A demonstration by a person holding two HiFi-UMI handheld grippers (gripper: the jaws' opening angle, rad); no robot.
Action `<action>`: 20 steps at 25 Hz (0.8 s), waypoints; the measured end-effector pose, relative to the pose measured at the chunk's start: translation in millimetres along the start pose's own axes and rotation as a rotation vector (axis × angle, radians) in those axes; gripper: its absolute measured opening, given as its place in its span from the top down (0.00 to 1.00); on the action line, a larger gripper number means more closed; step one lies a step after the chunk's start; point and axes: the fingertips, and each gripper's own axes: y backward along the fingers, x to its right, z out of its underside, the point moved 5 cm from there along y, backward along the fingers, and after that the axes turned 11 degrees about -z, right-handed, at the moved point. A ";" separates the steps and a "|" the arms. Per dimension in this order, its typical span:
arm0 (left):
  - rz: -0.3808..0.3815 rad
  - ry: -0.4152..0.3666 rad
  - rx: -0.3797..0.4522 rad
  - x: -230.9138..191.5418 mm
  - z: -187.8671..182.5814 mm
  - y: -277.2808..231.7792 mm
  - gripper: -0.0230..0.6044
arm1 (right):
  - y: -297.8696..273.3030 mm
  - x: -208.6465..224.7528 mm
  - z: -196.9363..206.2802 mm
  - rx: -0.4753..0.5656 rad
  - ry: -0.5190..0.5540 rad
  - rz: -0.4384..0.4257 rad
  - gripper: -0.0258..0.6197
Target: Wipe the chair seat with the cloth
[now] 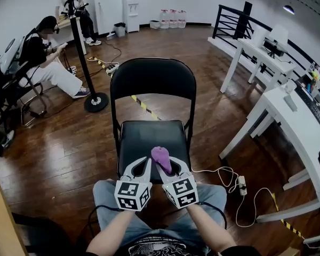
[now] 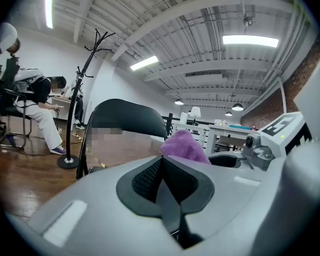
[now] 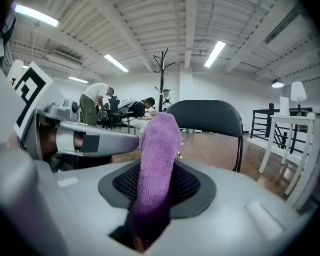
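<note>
head view, chairs: one black folding chair, thin metal tube frame, rounded backrest, smooth squarish chair seat with a slight sheen.
head view, cloths: one purple cloth, fuzzy, bunched into a rounded lump over the front middle of the seat; whether it touches the seat cannot be told.
head view, tongs: two, side by side at the seat's front edge; left tongs, right tongs, each pale grey with one black-and-white marker cube.
head view, surroundings: dark plank wooden floor, two white surfaces at right, one black coat stand, one seated person at left.
left gripper view, tongs: jaws pressed together, nothing between them; pads black with a fine mesh texture.
left gripper view, cloth: just beside the left tongs, to their right, in front of the chair's backrest.
right gripper view, tongs: clamped on the cloth, which stands upright between the black mesh pads.
right gripper view, cloth: terry loop pile, a rounded column, darker down in the grip.
</note>
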 end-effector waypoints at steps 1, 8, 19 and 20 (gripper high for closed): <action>-0.001 0.002 0.006 0.0 -1.3 4.5 0.96 | 2.4 -3.1 -4.0 0.018 -0.005 0.004 0.77; 0.015 -0.002 0.052 7.5 -10.3 36.8 0.96 | 20.8 -29.3 -25.0 0.120 -0.034 0.021 0.77; 0.014 0.003 0.080 10.3 -4.2 104.4 0.96 | 52.9 -84.3 -33.2 0.188 -0.047 0.025 0.77; 0.011 0.004 0.080 10.4 -3.0 110.8 0.96 | 55.5 -90.6 -33.1 0.191 -0.050 0.022 0.77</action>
